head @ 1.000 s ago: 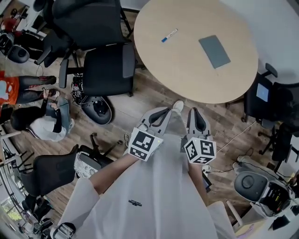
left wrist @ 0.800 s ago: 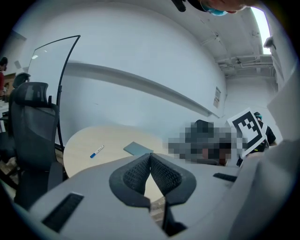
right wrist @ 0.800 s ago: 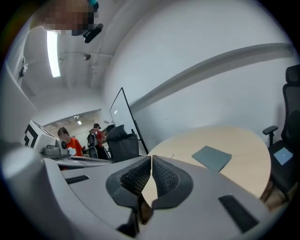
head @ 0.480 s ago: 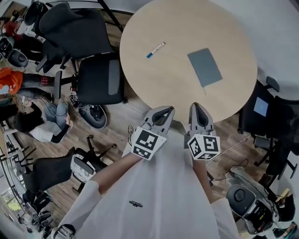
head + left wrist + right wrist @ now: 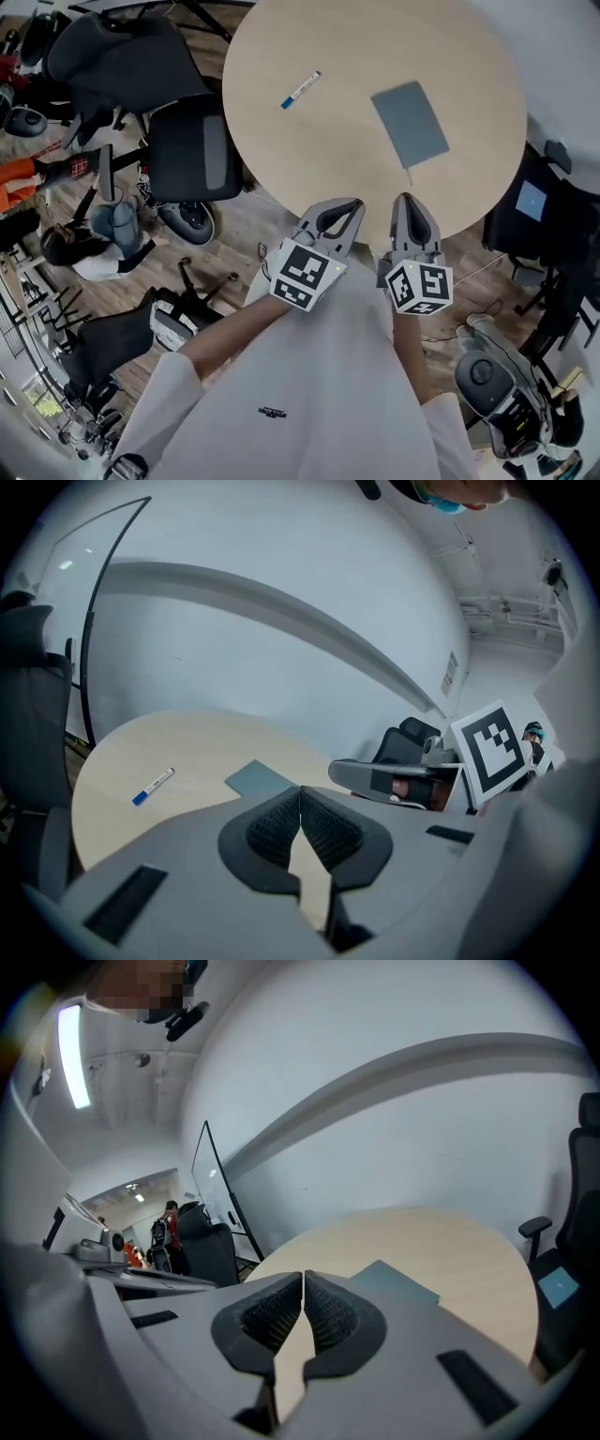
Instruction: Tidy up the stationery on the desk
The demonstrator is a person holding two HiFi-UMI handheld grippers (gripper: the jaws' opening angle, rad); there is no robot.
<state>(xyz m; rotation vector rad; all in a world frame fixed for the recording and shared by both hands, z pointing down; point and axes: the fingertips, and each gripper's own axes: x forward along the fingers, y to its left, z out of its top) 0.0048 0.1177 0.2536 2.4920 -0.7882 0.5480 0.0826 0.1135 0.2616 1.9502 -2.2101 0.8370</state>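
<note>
Left tongs (image 5: pixel 349 206) closed pad to pad, nothing between them. Right tongs (image 5: pixel 406 201) the same: narrow, empty. In the head view both point toward the top of the frame, side by side, tips at the lower rim of the round table (image 5: pixel 328 169).

Stationery, both pieces flat on the table and well apart from the tongs:
- pen (image 5: pixel 300 90), blue cap, upper left of the tabletop, lying on a diagonal.
- grey notebook (image 5: pixel 410 124), upper right of centre, nearer the right tongs than the left.

Nothing gripped yet; judged to be the very start of the tidy.

Risks from here (judgement):
- Jaws are shut. If they come down without opening first, the tips will only push the pen, and it could roll toward the left rim and drop by the chair (image 5: pixel 192 155).
- Pen lies low on the wood; a steep or off-line pinch may skid off it.
- Notebook is thin and flat; a jaw may not get under its edge, so it slides instead of lifting.
- Pen sits far across the table, so reaching it is a long stretch.
</note>
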